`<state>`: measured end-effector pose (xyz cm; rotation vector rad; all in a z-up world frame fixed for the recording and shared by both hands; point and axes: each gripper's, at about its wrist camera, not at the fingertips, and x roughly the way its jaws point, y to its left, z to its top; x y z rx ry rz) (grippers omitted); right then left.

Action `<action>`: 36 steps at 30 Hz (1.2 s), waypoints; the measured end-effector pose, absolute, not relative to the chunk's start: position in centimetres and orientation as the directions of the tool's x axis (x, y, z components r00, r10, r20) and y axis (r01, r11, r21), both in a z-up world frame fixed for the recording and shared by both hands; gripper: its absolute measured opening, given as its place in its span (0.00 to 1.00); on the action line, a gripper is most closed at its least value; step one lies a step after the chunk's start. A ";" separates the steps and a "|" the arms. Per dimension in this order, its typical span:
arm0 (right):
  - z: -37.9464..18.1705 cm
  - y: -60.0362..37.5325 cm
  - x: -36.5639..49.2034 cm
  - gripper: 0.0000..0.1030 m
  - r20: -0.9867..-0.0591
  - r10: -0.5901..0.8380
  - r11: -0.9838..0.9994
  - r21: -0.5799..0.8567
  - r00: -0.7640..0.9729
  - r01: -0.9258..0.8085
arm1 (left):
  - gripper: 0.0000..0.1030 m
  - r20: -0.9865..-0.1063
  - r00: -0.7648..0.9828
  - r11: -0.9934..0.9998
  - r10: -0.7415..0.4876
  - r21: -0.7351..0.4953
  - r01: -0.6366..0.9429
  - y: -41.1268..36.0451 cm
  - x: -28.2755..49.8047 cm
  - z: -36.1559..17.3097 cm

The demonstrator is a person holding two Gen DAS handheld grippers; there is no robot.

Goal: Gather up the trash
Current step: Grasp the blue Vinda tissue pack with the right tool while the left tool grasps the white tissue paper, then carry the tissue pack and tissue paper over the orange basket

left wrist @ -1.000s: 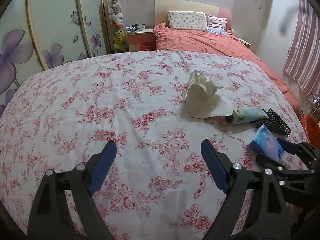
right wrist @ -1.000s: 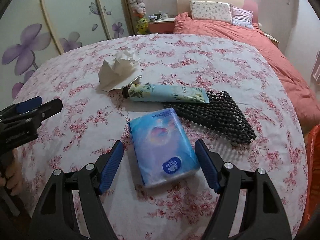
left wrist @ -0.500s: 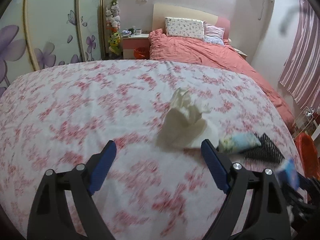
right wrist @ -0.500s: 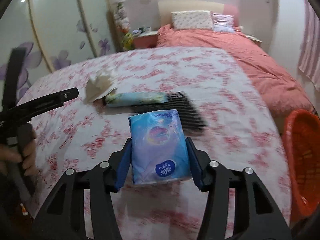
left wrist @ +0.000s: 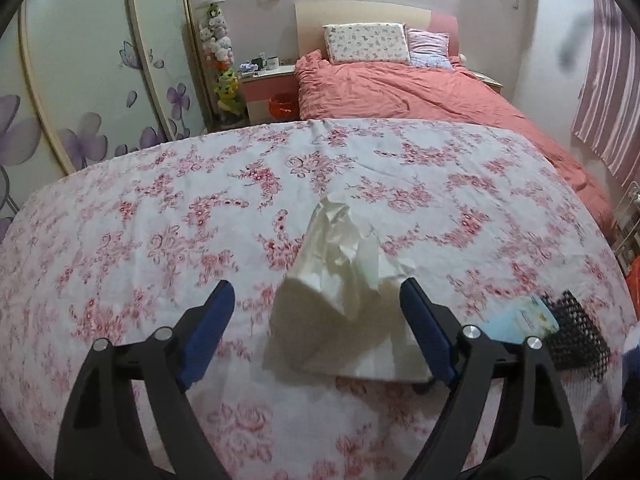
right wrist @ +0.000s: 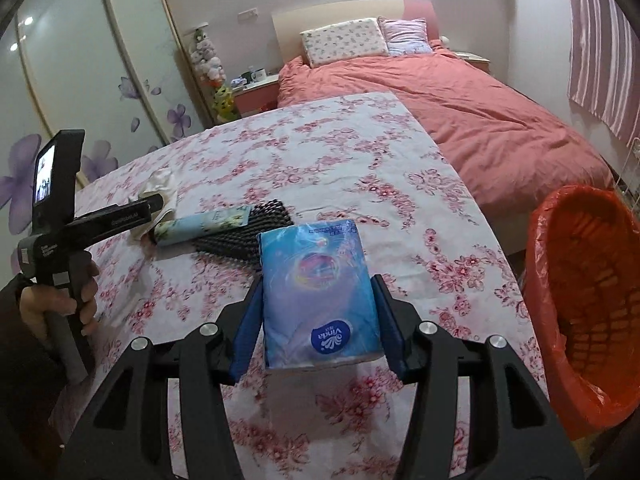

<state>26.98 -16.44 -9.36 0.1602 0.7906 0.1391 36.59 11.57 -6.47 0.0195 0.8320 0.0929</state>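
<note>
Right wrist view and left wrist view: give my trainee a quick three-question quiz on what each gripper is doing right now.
1. True or false: the right gripper is shut on the blue tissue pack.
2. What lies between the left gripper fingers? A) crumpled paper B) black mesh mat C) tube
3. Fill in: the orange bin stands to the ___ of the floral table in the right wrist view.

Key: 1 true; 2 A, the crumpled paper, jaws closing, not yet pressing; 3 right.
</note>
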 end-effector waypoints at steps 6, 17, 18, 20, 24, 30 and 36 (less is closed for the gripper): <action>-9.8 -17.1 27.3 0.51 -0.697 0.188 0.976 0.209 0.692 -0.054 | 0.55 -0.766 0.641 0.997 0.059 0.014 -0.074 12.6 38.3 -7.2; -9.0 -17.6 26.8 0.51 -0.680 0.190 0.974 0.221 0.708 -0.049 | 0.42 -0.747 0.662 0.996 0.060 0.004 -0.086 13.0 37.4 -6.2; -8.9 -17.7 26.7 0.51 -0.676 0.188 0.974 0.221 0.712 -0.047 | 0.42 -0.744 0.665 0.996 0.059 0.003 -0.085 13.0 37.1 -5.9; -8.5 -17.8 26.3 0.51 -0.670 0.186 0.974 0.223 0.718 -0.045 | 0.41 -0.739 0.671 0.996 0.057 0.001 -0.084 12.9 36.5 -5.4; -7.8 -18.1 25.6 0.51 -0.654 0.182 0.973 0.227 0.735 -0.039 | 0.41 -0.729 0.683 0.997 0.043 -0.007 -0.071 12.3 35.3 -4.4; -6.4 -18.7 24.7 0.51 -0.624 0.168 0.973 0.231 0.763 -0.025 | 0.41 -0.716 0.698 0.999 0.015 -0.023 -0.045 11.2 33.7 -2.7; -5.1 -20.2 23.4 0.51 -0.584 0.137 0.970 0.243 0.800 0.011 | 0.41 -0.693 0.720 0.999 -0.043 -0.048 0.013 8.5 31.7 -0.6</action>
